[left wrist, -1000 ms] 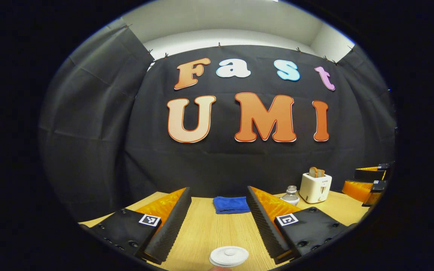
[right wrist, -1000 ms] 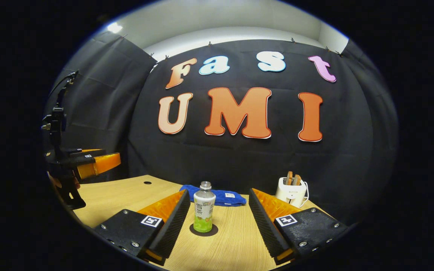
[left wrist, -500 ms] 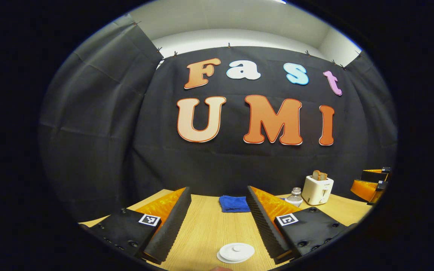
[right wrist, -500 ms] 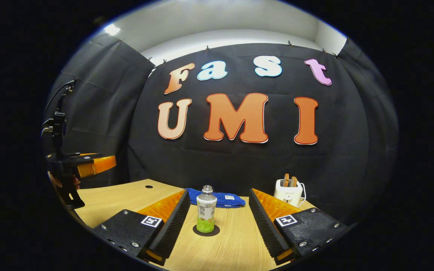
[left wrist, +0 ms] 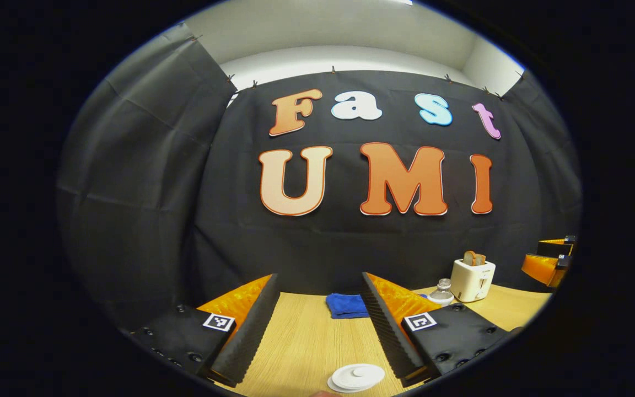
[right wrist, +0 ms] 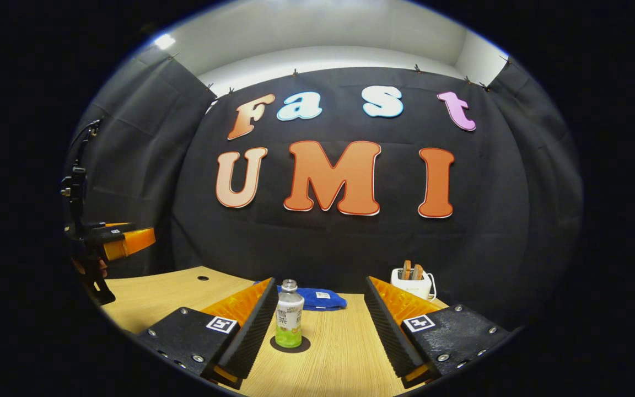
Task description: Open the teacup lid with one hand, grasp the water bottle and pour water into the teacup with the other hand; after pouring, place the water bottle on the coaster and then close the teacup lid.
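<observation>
A white round teacup lid (left wrist: 356,376) with a small knob lies low in the left gripper view, just below my open left gripper (left wrist: 318,275); little of the cup under it shows. In the right gripper view the water bottle (right wrist: 289,321), uncapped with a green base, stands upright on a dark round coaster (right wrist: 290,345). My right gripper (right wrist: 320,279) is open, and the bottle stands ahead, near the left finger. The bottle's top (left wrist: 442,291) peeks out behind my left gripper's right finger. The right gripper (left wrist: 548,262) hangs far right; the left gripper (right wrist: 122,242) far left.
A folded blue cloth (left wrist: 348,305) (right wrist: 312,298) lies at the back of the wooden table (right wrist: 345,353). A white toaster (left wrist: 473,279) (right wrist: 412,282) with bread in it stands back right. A small hole (right wrist: 203,278) marks the tabletop at the left.
Both grippers have drawn back from the table, staying open. The lid has slid lower and right in the left gripper view; the bottle has shifted left in the right gripper view.
</observation>
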